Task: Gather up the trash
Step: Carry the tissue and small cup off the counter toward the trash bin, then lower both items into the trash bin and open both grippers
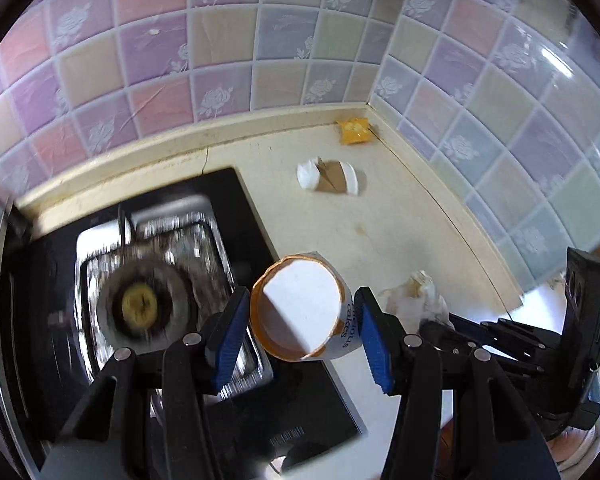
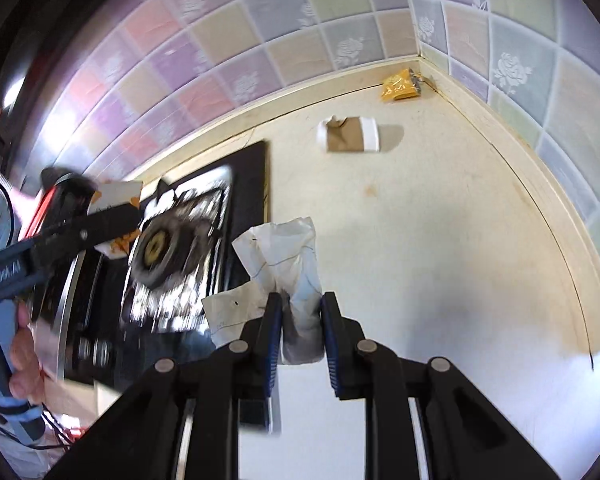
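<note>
My left gripper [image 1: 300,332] is shut on an orange-and-white paper cup [image 1: 300,308], its open mouth facing the camera, lifted above the counter beside the stove. My right gripper [image 2: 298,328] is shut on a crumpled white paper [image 2: 288,256], held up over the counter. In the right wrist view the left gripper [image 2: 112,216] shows at far left with the paper cup [image 2: 118,196] in it. On the cream counter [image 2: 440,220] lie a flattened brown-and-white cup [image 2: 350,135] and a yellow wrapper [image 2: 400,85] in the back corner. The flattened cup [image 1: 328,178] and yellow wrapper [image 1: 354,131] also appear in the left wrist view.
A black gas stove [image 1: 148,280] with a foil-lined burner fills the counter's left side. Pastel tiled walls [image 1: 260,40] meet in a corner behind the counter. A person's hand [image 2: 20,360] grips the left tool's handle. The right tool [image 1: 540,340] shows at the left view's right edge.
</note>
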Action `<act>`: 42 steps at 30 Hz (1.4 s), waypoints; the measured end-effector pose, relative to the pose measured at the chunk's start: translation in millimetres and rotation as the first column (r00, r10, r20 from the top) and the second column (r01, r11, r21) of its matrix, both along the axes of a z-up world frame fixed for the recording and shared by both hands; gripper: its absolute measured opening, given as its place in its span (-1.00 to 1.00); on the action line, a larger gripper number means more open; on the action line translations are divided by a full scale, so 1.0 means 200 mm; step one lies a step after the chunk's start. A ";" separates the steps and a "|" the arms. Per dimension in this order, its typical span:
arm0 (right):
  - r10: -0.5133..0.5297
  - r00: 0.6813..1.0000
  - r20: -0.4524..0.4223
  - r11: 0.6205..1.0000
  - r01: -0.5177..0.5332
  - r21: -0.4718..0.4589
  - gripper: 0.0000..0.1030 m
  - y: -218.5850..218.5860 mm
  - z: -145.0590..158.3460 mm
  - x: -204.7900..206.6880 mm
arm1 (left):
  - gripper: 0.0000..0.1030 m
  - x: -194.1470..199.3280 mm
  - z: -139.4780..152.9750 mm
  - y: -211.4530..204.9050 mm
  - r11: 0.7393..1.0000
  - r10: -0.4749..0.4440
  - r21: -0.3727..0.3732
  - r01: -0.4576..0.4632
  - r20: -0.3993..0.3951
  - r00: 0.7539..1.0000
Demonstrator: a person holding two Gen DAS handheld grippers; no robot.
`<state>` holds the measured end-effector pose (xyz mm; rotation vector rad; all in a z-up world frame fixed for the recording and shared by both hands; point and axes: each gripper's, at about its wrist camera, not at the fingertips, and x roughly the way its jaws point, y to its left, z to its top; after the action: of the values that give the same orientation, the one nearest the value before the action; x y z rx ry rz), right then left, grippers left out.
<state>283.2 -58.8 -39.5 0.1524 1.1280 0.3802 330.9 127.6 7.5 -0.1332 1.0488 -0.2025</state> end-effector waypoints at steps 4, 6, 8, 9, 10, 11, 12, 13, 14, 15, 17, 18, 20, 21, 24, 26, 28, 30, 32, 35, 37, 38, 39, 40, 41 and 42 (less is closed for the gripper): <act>0.049 0.998 0.028 0.999 -0.048 -0.017 -0.62 -0.04 0.05 -0.27 | 0.01 -0.37 0.00 -0.06 0.999 0.035 -0.006 -0.035 0.007 0.999; 0.069 0.997 0.041 0.997 -0.068 -0.023 -0.62 -0.06 0.06 -0.39 | 0.01 -0.54 -0.02 -0.09 0.999 0.048 -0.011 -0.048 0.009 0.999; 0.085 0.995 0.048 0.996 -0.083 -0.029 -0.62 -0.08 0.06 -0.50 | 0.01 -0.71 -0.06 -0.14 0.998 0.055 -0.004 -0.055 0.008 0.998; 0.094 0.994 0.053 0.995 -0.092 -0.035 -0.62 -0.09 0.06 -0.57 | 0.01 -0.78 -0.08 -0.16 0.999 0.054 -0.001 -0.054 0.009 0.998; 0.101 0.993 0.057 0.994 -0.099 -0.045 -0.62 -0.10 0.05 -0.63 | 0.01 -0.85 -0.10 -0.18 0.999 0.054 0.004 -0.054 0.009 0.999; 0.106 0.993 0.060 0.993 -0.103 -0.053 -0.62 -0.10 0.04 -0.69 | 0.01 -0.90 -0.12 -0.20 0.999 0.052 0.008 -0.052 0.008 0.999; 0.110 0.992 0.062 0.992 -0.106 -0.062 -0.62 -0.11 0.03 -0.75 | 0.01 -0.97 -0.15 -0.22 0.999 0.049 0.013 -0.050 0.004 0.999; 0.113 0.992 0.064 0.991 -0.108 -0.074 -0.62 -0.12 0.01 -0.81 | 0.01 -1.04 -0.18 -0.24 0.999 0.047 0.017 -0.047 0.000 0.999; 0.112 0.992 0.065 0.991 -0.107 -0.085 -0.62 -0.13 -0.01 -0.86 | 0.01 -1.07 -0.20 -0.25 0.999 0.044 0.020 -0.044 -0.001 0.999; 0.112 0.991 0.067 0.989 -0.105 -0.104 -0.62 -0.13 -0.03 -0.91 | 0.01 -1.13 -0.24 -0.27 0.999 0.040 0.027 -0.040 -0.002 0.999; 0.112 0.992 0.058 0.985 -0.103 -0.138 -0.62 -0.14 -0.10 -1.00 | 0.01 -1.22 -0.31 -0.30 0.999 0.030 0.033 -0.030 -0.013 0.999; 0.111 0.993 0.046 0.983 -0.103 -0.151 -0.62 -0.14 -0.14 -1.05 | 0.01 -1.26 -0.35 -0.31 0.999 0.024 0.032 -0.023 -0.023 0.999; 0.110 0.994 0.024 0.979 -0.104 -0.177 -0.62 -0.14 -0.24 -1.14 | 0.01 -1.32 -0.43 -0.33 1.000 0.010 0.030 -0.009 -0.047 0.999; 0.109 0.994 0.013 0.977 -0.105 -0.185 -0.62 -0.14 -0.28 -1.16 | 0.01 -1.35 -0.48 -0.35 1.000 0.003 0.030 -0.001 -0.066 0.998; 0.095 0.994 -0.052 0.974 -0.104 -0.204 -0.62 -0.14 -0.45 -1.25 | 0.01 -1.42 -0.65 -0.38 1.000 -0.019 0.021 0.022 -0.123 0.992; 0.081 0.991 -0.105 0.975 -0.100 -0.200 -0.62 -0.14 -0.57 -1.28 | 0.01 -1.45 -0.78 -0.39 0.999 -0.029 0.015 0.032 -0.164 0.986; 0.060 0.988 -0.142 0.974 -0.089 -0.210 -0.62 -0.15 -0.71 -1.30 | 0.01 -1.47 -0.90 -0.40 0.999 -0.035 0.004 0.036 -0.196 0.980; 0.027 0.985 -0.172 0.975 -0.064 -0.215 -0.61 -0.17 -0.84 -1.32 | 0.01 -1.49 -1.04 -0.41 0.999 -0.045 -0.006 0.045 -0.232 0.972; -0.012 0.979 -0.202 0.975 -0.033 -0.218 -0.61 -0.19 -0.98 -1.32 | 0.02 -1.49 -1.18 -0.42 0.998 -0.060 -0.016 0.058 -0.260 0.964; -0.083 0.968 -0.238 0.977 0.032 -0.209 -0.61 -0.24 -1.22 -1.30 | 0.02 -1.49 -1.43 -0.43 0.996 -0.087 -0.036 0.080 -0.301 0.950; -0.130 0.954 -0.269 0.977 0.077 -0.199 -0.61 -0.27 -1.39 -1.28 | 0.02 -1.48 -1.57 -0.44 0.995 -0.099 -0.043 0.089 -0.324 0.941; -0.151 0.948 -0.280 0.975 0.096 -0.200 -0.60 -0.29 -1.48 -1.28 | 0.02 -1.47 -1.63 -0.45 0.995 -0.102 -0.045 0.092 -0.332 0.938; -0.163 0.945 -0.283 0.973 0.107 -0.205 -0.60 -0.29 -1.56 -1.27 | 0.02 -1.46 -1.71 -0.46 0.994 -0.106 -0.047 0.096 -0.341 0.934; -0.175 0.941 -0.289 0.970 0.115 -0.213 -0.60 -0.30 -1.64 -1.27 | 0.02 -1.45 -1.78 -0.46 0.994 -0.112 -0.050 0.101 -0.349 0.930; -0.183 0.937 -0.298 0.969 0.120 -0.216 -0.59 -0.30 -1.72 -1.26 | 0.02 -1.44 -1.84 -0.48 0.993 -0.116 -0.051 0.105 -0.354 0.928; -0.189 0.932 -0.310 0.969 0.125 -0.214 -0.59 -0.30 -1.80 -1.26 | 0.02 -1.43 -1.91 -0.49 0.993 -0.122 -0.049 0.112 -0.359 0.925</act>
<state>31.9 -119.4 -399.0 0.1396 1.4644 0.1010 45.4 29.1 -375.1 -0.1357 1.4248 -0.3086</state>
